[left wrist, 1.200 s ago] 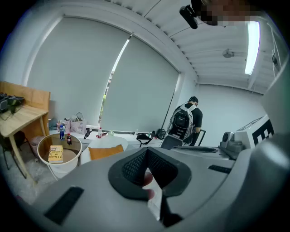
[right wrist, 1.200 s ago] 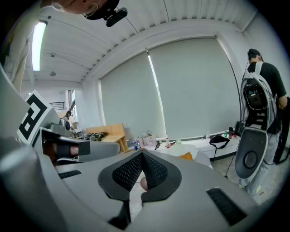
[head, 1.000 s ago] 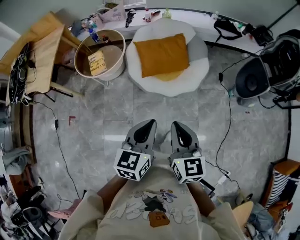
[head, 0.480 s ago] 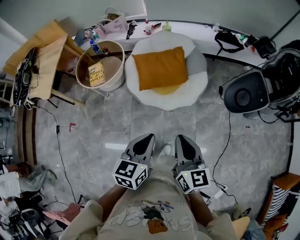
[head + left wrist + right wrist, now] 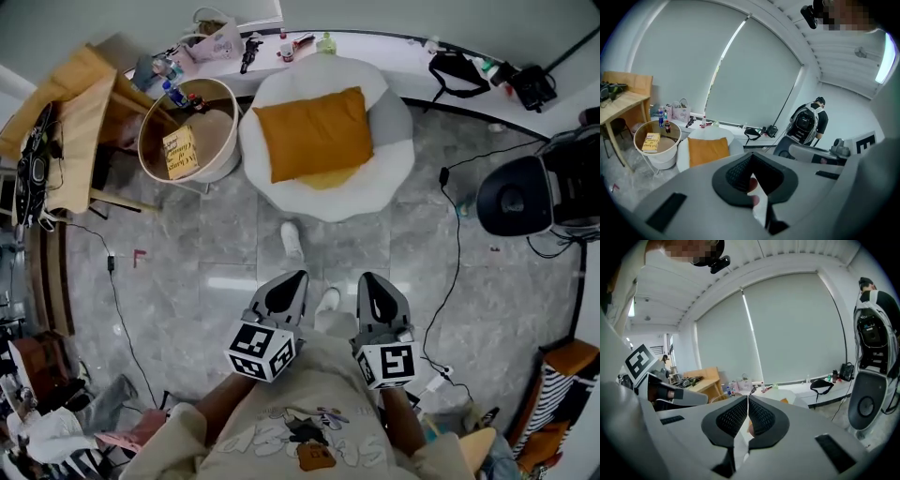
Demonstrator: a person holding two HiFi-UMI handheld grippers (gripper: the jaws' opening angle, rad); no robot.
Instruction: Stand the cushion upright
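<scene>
Head view: left gripper [image 5: 293, 278] and right gripper [image 5: 371, 280], jaws clenched empty, are pointing at the far cushion [image 5: 312, 131] lying flat; arriving clenched risks shoving it aside.

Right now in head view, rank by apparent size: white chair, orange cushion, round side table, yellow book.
1. white chair
2. orange cushion and round side table: too alike to rank
3. yellow book
</scene>
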